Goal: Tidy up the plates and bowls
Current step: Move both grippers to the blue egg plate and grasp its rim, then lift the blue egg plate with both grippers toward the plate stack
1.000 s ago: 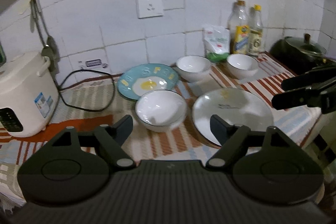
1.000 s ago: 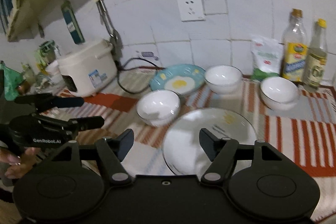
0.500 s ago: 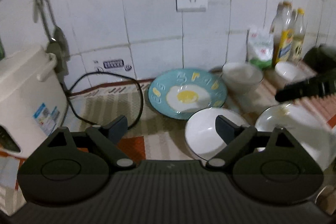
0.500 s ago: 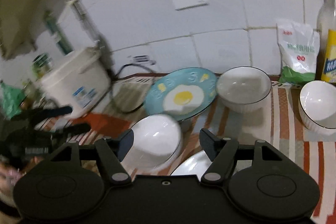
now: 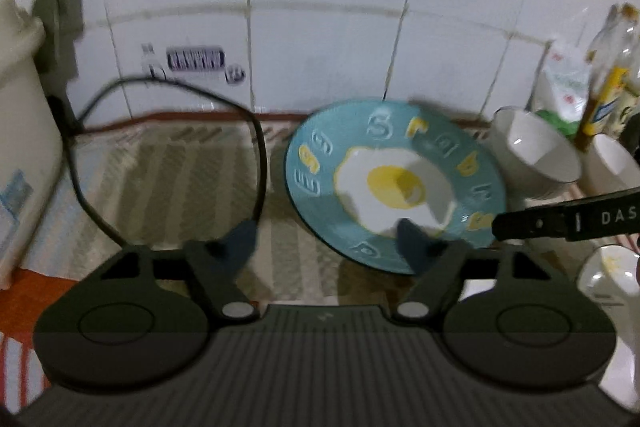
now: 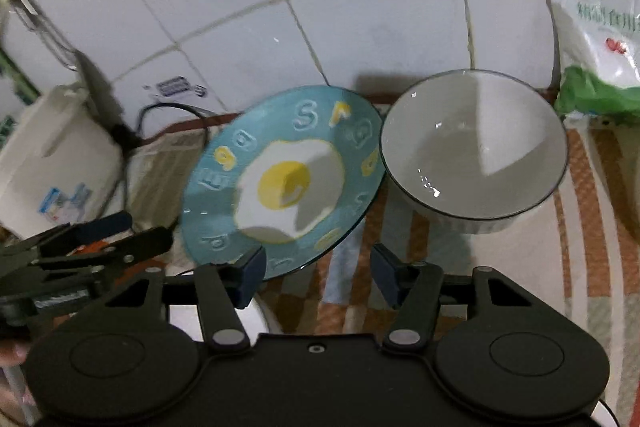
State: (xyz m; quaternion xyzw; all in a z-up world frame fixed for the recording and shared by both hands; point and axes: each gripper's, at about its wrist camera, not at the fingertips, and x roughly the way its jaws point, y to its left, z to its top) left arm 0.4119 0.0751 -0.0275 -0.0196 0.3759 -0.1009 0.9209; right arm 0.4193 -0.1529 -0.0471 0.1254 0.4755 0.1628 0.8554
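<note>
A blue plate with a fried-egg print [image 5: 394, 179] lies near the tiled wall; it also shows in the right wrist view [image 6: 280, 179]. My left gripper [image 5: 328, 243] is open, its right finger over the plate's near rim. My right gripper [image 6: 318, 273] is open, its left finger at the plate's near edge. A white bowl [image 6: 474, 151] stands just right of the plate, also in the left wrist view [image 5: 532, 155]. A second white bowl [image 5: 612, 167] sits further right. A white plate [image 5: 608, 275] shows at the right edge.
A white rice cooker [image 6: 56, 163] stands at the left with a black cable [image 5: 168, 147] looped on the striped cloth [image 5: 172, 179]. A salt bag [image 6: 596, 39] and oil bottles [image 5: 608, 83] stand by the wall at the right.
Both grippers have moved forward and down toward the blue plate. The near white bowl and big white plate have dropped out of the middle of both views.
</note>
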